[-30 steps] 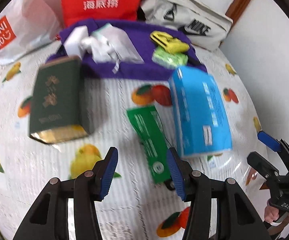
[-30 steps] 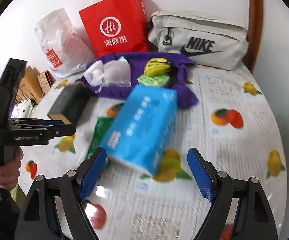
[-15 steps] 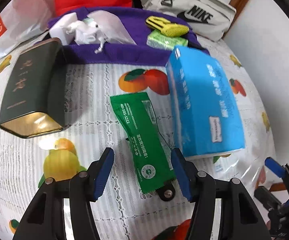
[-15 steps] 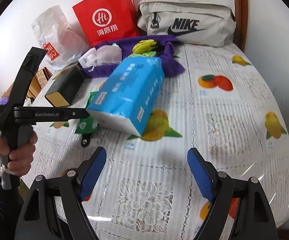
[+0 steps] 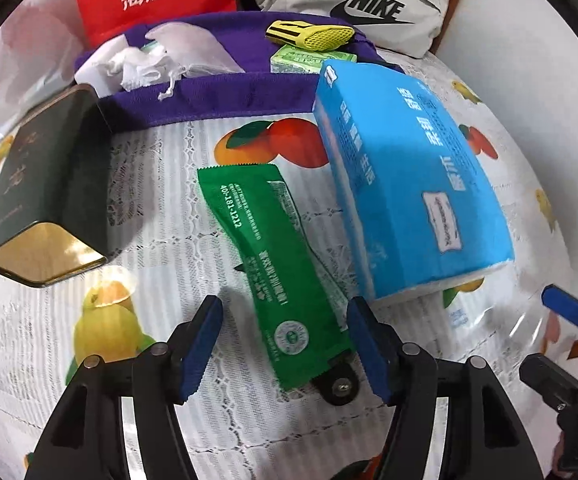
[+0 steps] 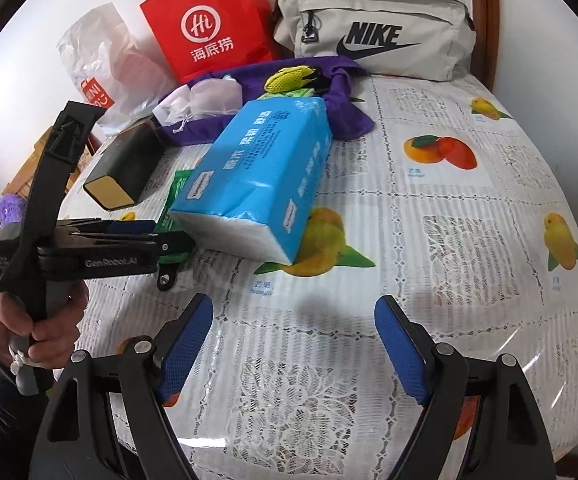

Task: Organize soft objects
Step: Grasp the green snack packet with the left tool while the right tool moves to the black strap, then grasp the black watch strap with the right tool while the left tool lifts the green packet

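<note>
On the fruit-printed surface (image 6: 469,240), the flat green foil packet (image 5: 273,256) lies between the opening left gripper (image 5: 285,344) jaws, untouched, beside the blue tissue pack (image 5: 405,184); the right gripper (image 6: 293,344) gapes over bare cloth.

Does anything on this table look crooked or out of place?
Yes. The blue tissue pack lies askew, one end propped on the purple cloth. A small black clip pokes out from under the green packet, which lies slanted.
</note>
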The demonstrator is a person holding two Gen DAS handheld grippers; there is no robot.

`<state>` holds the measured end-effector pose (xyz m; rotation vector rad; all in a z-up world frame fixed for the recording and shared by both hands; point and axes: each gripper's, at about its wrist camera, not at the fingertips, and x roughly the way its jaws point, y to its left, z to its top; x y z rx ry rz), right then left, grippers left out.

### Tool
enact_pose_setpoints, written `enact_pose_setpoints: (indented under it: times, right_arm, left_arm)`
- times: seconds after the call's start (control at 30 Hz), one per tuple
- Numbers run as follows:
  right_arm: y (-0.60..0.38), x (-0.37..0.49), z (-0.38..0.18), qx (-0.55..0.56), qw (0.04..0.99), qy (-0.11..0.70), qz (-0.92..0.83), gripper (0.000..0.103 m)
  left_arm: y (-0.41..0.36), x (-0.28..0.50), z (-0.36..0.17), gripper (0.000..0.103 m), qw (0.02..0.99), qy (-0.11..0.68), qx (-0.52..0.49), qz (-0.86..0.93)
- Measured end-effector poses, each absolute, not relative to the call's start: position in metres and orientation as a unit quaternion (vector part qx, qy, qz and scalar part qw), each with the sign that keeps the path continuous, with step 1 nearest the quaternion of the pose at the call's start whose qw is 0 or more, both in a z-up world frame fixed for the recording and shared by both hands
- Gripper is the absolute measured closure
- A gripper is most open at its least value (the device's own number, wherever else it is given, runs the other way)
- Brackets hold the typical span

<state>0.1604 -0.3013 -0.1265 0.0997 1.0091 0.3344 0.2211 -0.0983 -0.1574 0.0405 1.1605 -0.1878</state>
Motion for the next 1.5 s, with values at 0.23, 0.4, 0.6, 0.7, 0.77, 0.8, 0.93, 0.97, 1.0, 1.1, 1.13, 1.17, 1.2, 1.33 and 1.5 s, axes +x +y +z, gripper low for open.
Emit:
enact_pose_setpoints:
  times: [0.23, 0.4, 0.6, 0.7, 0.77, 0.8, 0.93, 0.97, 1.0, 1.1, 1.13, 1.17, 1.2, 1.33, 1.5]
  right_arm:
    - [-0.29, 0.159, -0.133, 0.046, 0.855, 0.487, 0.169, 0.02]
    - [-0.281, 0.158, -0.135, 0.039, 0.853, 0.49, 0.179, 0.02]
    - [-0.28, 0.156, -0.134, 0.036, 0.852, 0.491, 0.177, 0.02]
    - [-0.282, 0.153, -0.134, 0.037, 0.852, 0.493, 0.174, 0.02]
    - [-0.284, 0.152, -0.134, 0.037, 0.851, 0.495, 0.172, 0.02]
    - [-0.285, 0.152, -0.134, 0.038, 0.851, 0.495, 0.17, 0.02]
    - [-0.283, 0.151, -0.133, 0.037, 0.851, 0.494, 0.172, 0.02]
    - [-0.281, 0.151, -0.132, 0.036, 0.852, 0.494, 0.173, 0.02]
    - [-0.28, 0.15, -0.131, 0.036, 0.852, 0.492, 0.174, 0.02]
    - [-0.275, 0.146, -0.127, 0.032, 0.853, 0.489, 0.179, 0.02]
    - [-0.274, 0.145, -0.127, 0.032, 0.853, 0.489, 0.181, 0.02]
    - [-0.271, 0.145, -0.126, 0.033, 0.852, 0.488, 0.183, 0.02]
    - [-0.268, 0.144, -0.126, 0.033, 0.852, 0.488, 0.187, 0.02]
    - [-0.252, 0.143, -0.125, 0.026, 0.854, 0.477, 0.207, 0.02]
    - [-0.22, 0.153, -0.134, -0.002, 0.856, 0.465, 0.225, 0.025]
  left_arm:
    - [-0.076, 0.209, -0.155, 0.038, 0.831, 0.55, 0.015, -0.082]
    - [-0.07, 0.208, -0.15, 0.039, 0.832, 0.546, -0.013, -0.101]
    - [-0.089, 0.222, -0.156, 0.039, 0.834, 0.544, -0.003, -0.092]
    - [-0.091, 0.224, -0.157, 0.045, 0.84, 0.536, 0.002, -0.082]
    - [-0.091, 0.222, -0.155, 0.065, 0.842, 0.531, 0.006, -0.091]
    - [-0.09, 0.222, -0.153, 0.071, 0.84, 0.532, -0.003, -0.104]
    - [-0.083, 0.22, -0.149, 0.074, 0.841, 0.529, -0.021, -0.113]
    - [-0.08, 0.218, -0.147, 0.075, 0.841, 0.527, -0.026, -0.115]
    - [-0.076, 0.215, -0.143, 0.075, 0.843, 0.524, -0.033, -0.12]
    - [-0.068, 0.205, -0.134, 0.075, 0.844, 0.516, -0.048, -0.137]
    - [-0.065, 0.201, -0.13, 0.075, 0.845, 0.513, -0.049, -0.142]
    - [-0.062, 0.198, -0.128, 0.075, 0.846, 0.511, -0.049, -0.144]
    - [-0.057, 0.194, -0.127, 0.075, 0.847, 0.511, -0.047, -0.138]
    - [-0.03, 0.18, -0.131, 0.075, 0.848, 0.516, -0.051, -0.108]
    - [0.002, 0.165, -0.138, 0.075, 0.849, 0.522, -0.049, -0.072]
